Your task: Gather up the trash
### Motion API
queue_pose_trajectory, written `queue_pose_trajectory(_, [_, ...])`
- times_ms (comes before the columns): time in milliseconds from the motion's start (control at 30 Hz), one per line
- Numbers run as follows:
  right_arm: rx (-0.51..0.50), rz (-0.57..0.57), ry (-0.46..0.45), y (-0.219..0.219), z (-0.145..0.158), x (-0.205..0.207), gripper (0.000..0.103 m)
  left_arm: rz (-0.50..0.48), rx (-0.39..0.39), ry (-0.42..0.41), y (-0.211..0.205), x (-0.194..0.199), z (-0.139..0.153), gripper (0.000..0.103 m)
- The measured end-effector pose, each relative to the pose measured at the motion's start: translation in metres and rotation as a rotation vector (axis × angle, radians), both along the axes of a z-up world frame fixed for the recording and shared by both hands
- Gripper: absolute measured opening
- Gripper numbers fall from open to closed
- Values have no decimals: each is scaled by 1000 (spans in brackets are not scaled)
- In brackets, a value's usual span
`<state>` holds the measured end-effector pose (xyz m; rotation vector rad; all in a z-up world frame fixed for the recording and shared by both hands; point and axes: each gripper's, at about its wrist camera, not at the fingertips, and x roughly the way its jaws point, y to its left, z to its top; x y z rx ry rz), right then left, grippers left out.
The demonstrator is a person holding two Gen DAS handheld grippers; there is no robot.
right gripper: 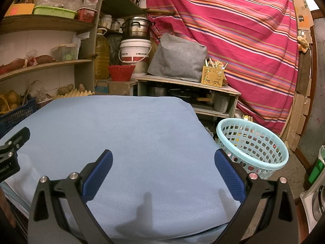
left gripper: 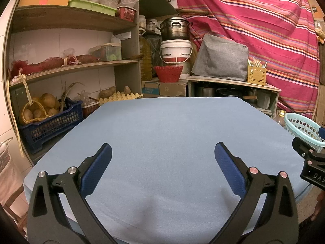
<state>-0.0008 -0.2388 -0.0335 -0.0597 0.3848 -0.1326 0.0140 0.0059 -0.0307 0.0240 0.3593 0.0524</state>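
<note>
A table under a light blue cloth [left gripper: 162, 134] fills both views [right gripper: 121, 130]; I see no trash lying on it. A light blue perforated basket [right gripper: 252, 148] stands on the floor just off the table's right edge, with a few small coloured bits showing through its holes; its rim also shows in the left wrist view [left gripper: 302, 128]. My left gripper [left gripper: 163, 152] is open and empty above the near part of the cloth. My right gripper [right gripper: 163, 158] is open and empty above the cloth's near right, its right finger next to the basket.
Wooden shelves [left gripper: 71, 65] with potatoes in a blue crate [left gripper: 50, 122] stand at the left. Behind the table are a low cabinet [right gripper: 186, 85] with a grey covered item, a white bucket [left gripper: 175, 50] and a striped red cloth [right gripper: 233, 30].
</note>
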Motion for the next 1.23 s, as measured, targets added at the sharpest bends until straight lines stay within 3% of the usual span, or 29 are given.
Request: queue_pose_trajectory(1233, [2,-2,1,2,-1,1,98,-10,6,-3,-1,1,0,98])
